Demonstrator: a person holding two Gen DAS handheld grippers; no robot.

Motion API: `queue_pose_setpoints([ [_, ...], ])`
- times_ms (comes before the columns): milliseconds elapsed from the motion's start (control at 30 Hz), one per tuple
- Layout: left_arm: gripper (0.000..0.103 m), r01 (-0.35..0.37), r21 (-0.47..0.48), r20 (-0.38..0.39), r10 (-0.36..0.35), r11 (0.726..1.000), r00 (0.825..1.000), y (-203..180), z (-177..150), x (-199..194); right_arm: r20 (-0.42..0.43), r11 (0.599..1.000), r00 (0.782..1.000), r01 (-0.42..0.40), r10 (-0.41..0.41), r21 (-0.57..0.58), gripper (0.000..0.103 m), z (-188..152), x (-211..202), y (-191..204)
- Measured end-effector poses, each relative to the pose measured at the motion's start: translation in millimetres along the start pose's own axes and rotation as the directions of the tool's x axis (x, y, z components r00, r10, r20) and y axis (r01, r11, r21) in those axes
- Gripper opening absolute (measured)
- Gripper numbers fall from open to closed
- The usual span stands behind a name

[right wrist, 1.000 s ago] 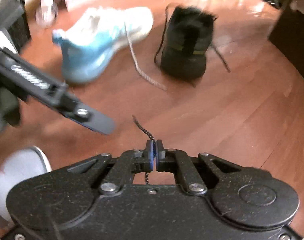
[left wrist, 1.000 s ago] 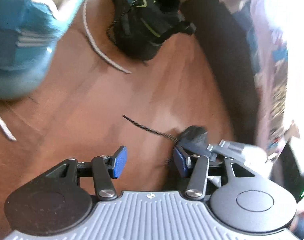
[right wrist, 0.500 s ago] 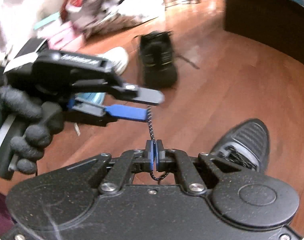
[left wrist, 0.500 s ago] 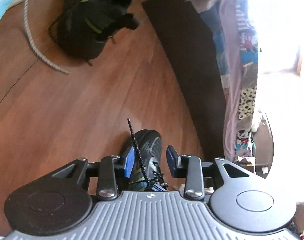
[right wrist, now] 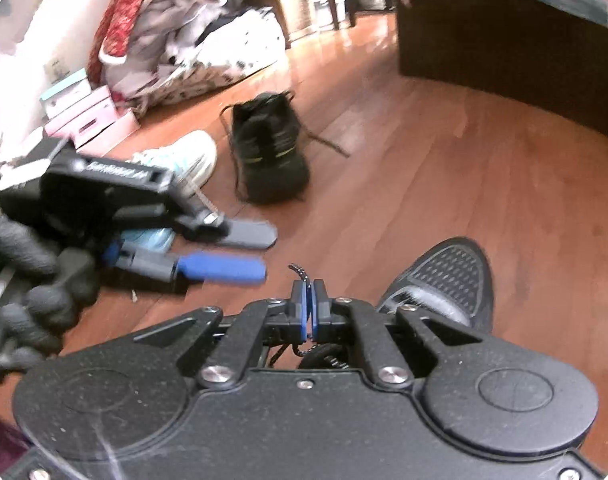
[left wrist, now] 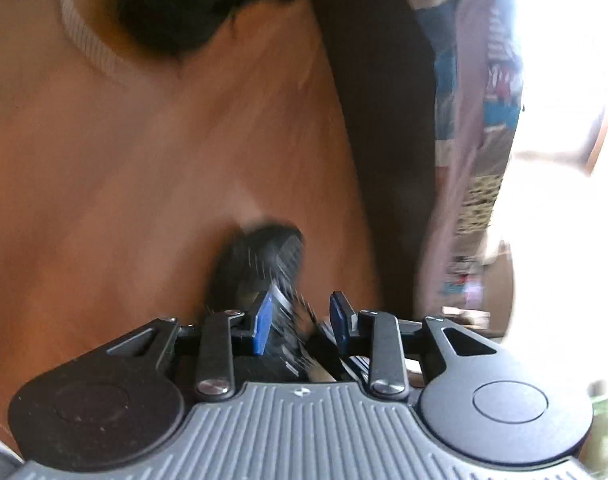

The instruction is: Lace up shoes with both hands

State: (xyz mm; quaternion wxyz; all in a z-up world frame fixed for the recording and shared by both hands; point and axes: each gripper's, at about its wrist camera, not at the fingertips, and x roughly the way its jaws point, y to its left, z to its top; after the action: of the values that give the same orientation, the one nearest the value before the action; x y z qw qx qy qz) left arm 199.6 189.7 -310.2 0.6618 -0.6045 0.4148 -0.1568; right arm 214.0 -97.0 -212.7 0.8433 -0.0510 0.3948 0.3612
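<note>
The left gripper [right wrist: 240,252] hangs with its fingers apart, empty. Just right of it, the right gripper [right wrist: 308,312] pinches the black lace [right wrist: 300,270] end. The near black shoe [right wrist: 455,280] on the floor seems only partly laced; blur hides its eyelets.
</note>
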Motion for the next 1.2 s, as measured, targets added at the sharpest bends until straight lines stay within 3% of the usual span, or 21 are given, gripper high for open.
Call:
queue_pose_setpoints([
  [67,0.03,-0.003,-0.006,-0.012,0.003,1.0,1.0,2,-4,6,0.007,1.0,1.0,-0.011,0.011,-0.005,0.002,-1,-2,2],
  [167,0.03,0.051,-0.054,0.008,-0.051,0.997,0.999,6,-4,10,0.018,1.0,0.999,-0.028,0.029,-0.012,0.002,-3,-4,5],
  [467,0.027,0.007,0.168,0.034,-0.013,0.986,0.999,-24,-3,8,0.008,0.999,0.999,-0.036,0.036,-0.008,0.002,-15,-13,7],
  [600,0.021,-0.001,0.198,0.031,-0.005,0.98,1.0,-27,-2,10,0.011,0.999,0.999,-0.04,0.04,-0.031,0.002,-16,-14,10],
  [967,0.018,0.003,0.217,0.027,-0.009,0.976,1.0,-23,2,9,0.019,0.993,0.998,-0.05,0.052,-0.108,0.002,-18,-19,19],
  [1200,0.007,0.004,0.249,0.003,-0.005,0.969,1.0,-22,2,10,0.021,0.985,0.998,-0.048,0.052,-0.168,0.002,-22,-24,22],
])
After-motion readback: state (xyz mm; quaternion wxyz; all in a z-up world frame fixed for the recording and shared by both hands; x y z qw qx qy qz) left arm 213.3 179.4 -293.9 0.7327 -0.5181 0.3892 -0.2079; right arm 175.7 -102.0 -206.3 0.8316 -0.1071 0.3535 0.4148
